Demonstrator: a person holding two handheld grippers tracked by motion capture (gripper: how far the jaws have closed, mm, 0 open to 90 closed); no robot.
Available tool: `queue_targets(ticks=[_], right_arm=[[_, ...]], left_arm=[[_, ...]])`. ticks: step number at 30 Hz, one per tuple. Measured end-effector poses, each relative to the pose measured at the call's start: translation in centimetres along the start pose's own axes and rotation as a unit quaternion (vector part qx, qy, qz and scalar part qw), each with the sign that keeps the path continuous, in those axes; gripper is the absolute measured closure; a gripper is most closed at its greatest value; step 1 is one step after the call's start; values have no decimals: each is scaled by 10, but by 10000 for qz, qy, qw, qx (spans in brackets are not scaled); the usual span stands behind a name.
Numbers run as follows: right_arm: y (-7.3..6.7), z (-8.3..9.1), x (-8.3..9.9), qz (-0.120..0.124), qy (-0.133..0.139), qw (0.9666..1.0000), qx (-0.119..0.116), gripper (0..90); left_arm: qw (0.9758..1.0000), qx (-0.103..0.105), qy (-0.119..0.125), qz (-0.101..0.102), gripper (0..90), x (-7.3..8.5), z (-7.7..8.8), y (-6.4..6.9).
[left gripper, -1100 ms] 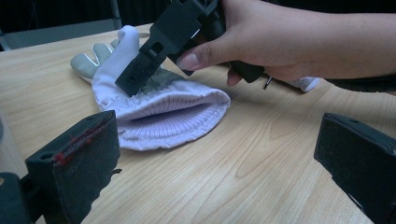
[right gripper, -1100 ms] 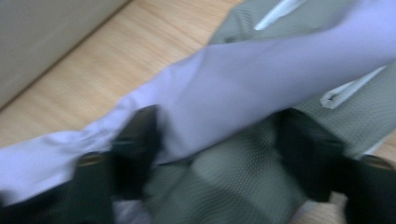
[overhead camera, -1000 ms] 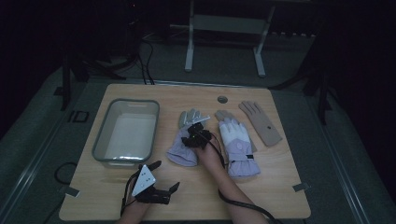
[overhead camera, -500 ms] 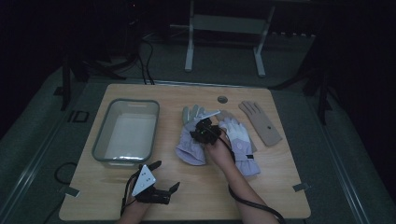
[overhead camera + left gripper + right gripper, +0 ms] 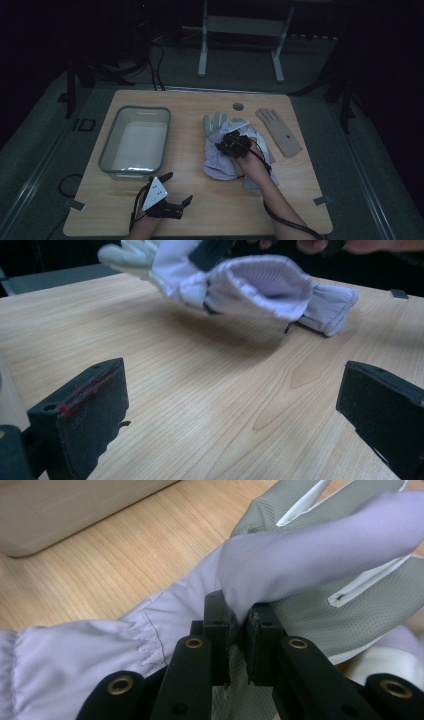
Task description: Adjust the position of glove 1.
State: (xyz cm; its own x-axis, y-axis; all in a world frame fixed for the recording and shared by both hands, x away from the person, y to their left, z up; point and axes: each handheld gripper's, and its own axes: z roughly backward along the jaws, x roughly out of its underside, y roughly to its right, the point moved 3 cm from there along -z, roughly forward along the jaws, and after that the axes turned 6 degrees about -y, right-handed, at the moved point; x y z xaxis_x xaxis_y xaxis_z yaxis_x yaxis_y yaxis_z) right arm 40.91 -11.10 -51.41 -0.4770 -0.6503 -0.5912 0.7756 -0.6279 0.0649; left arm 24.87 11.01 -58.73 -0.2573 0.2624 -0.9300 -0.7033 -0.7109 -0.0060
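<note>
A lavender glove with grey fingers [image 5: 218, 161] hangs partly lifted over the middle of the wooden table [image 5: 210, 210]. My right gripper [image 5: 233, 143] is shut on a fold of its fabric. In the right gripper view the two jaws [image 5: 239, 625] pinch the lavender cloth [image 5: 310, 560] tightly. A second lavender glove [image 5: 330, 310] lies flat under the raised one [image 5: 260, 285]. My left gripper [image 5: 178, 188] rests near the table's front left with its jaws wide open. Nothing lies between them [image 5: 230, 410].
A grey plastic tub [image 5: 135, 142] stands at the left of the table. A tan glove [image 5: 279, 131] lies flat at the back right. A small round hole [image 5: 238, 106] marks the far edge. Cables trail off the front.
The right gripper has risen and shifted right with the lavender glove, pulling its cuff off the table. The left gripper has kept still.
</note>
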Motion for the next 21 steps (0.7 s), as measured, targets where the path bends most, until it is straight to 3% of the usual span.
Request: queue_targets(ticks=[5,9,12,13,15,17,21], right_arm=[[6,-16,4,-139,-78,9999,17,815],[9,-34,8,-153,-309,9994,-54,795],[11,-44,13,-273,-392,9987,-156,732],[12,-45,13,-378,-367,9984,-221,659],[12,-45,13,-383,-369,9984,-214,635],[10,-42,11,-373,-409,9982,-247,511],[11,-32,9,-424,-346,9981,-289,414]], left_arm=[[10000,14,14,27,6,0,0,0],[10000,26,16,11,6,0,0,0],[10000,30,21,11,6,0,0,0],[10000,33,24,18,6,0,0,0],[10000,35,24,21,6,0,0,0],[10000,32,24,15,6,0,0,0],[10000,32,22,19,6,0,0,0]])
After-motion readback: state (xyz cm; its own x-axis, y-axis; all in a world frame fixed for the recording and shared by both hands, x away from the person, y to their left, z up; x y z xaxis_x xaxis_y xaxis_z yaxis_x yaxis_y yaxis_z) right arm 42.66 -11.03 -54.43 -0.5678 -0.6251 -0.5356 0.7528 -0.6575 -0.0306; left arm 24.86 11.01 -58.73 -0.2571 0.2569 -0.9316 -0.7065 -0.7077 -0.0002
